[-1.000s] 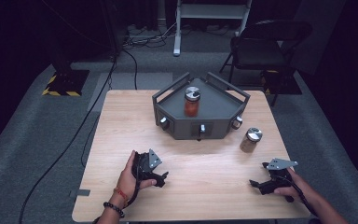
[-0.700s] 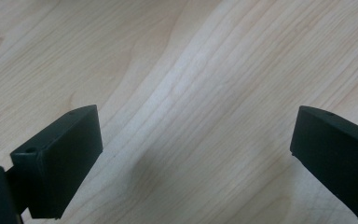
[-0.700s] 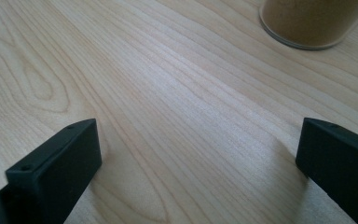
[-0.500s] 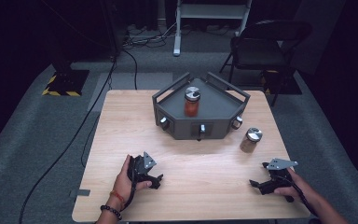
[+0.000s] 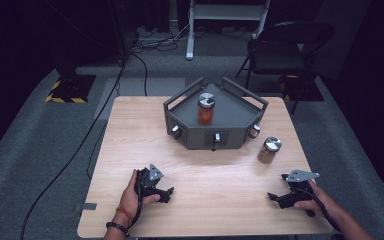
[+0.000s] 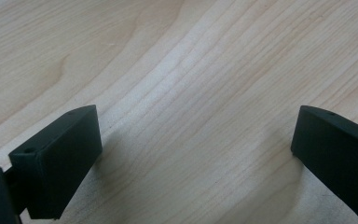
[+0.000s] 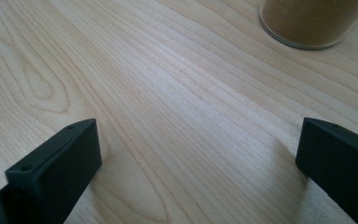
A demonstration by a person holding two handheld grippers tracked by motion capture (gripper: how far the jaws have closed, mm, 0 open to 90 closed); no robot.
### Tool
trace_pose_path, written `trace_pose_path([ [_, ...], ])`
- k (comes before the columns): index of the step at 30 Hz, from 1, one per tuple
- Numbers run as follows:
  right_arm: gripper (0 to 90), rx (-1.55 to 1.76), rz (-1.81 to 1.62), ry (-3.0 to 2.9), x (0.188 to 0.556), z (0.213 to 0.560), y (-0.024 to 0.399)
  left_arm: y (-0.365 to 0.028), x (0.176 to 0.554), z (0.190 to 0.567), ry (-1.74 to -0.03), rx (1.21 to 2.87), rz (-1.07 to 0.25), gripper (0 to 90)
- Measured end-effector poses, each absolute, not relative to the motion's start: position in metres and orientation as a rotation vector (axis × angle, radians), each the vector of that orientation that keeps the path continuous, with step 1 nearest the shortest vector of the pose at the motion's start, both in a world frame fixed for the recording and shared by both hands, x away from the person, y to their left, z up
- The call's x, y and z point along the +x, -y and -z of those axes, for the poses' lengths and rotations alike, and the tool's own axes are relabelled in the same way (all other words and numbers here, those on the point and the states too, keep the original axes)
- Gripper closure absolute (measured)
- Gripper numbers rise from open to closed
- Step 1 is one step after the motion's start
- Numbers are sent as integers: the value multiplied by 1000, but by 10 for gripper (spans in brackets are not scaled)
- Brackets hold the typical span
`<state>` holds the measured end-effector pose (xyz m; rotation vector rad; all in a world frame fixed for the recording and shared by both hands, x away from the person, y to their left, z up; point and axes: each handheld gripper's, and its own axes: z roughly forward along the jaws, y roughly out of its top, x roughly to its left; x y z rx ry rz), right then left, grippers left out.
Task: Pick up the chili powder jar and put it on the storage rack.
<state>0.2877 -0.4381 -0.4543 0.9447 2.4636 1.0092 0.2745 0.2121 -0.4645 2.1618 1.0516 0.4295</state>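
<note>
Both grippers, left gripper (image 5: 166,193) and right gripper (image 5: 276,197), rest jaws-apart and empty on the wooden table (image 5: 220,210), so nothing seems begun; the nearby brown-filled jar (image 5: 269,150) looks the likeliest first grasp.

Wooden table (image 5: 130,130); grey tray (image 5: 240,112) toward its twelve o'clock, holding red-filled jar (image 5: 205,109). Brown-filled jar (image 5: 269,150) at tray's four o'clock. Black chair (image 5: 285,45) beyond, one o'clock.
</note>
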Motion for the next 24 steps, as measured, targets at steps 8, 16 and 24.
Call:
trace_pose_path([
  [8, 0, 949, -1009, -2461, 286, 454, 439, -213, 276, 465, -1044, 2160, -426, 3],
  [16, 0, 940, -1011, -2465, 287, 455, 439, -213, 276, 465, -1045, 2159, -426, 3],
  [24, 0, 932, -1013, -2471, 288, 454, 439, -213, 276, 465, -1044, 2160, -426, 3],
])
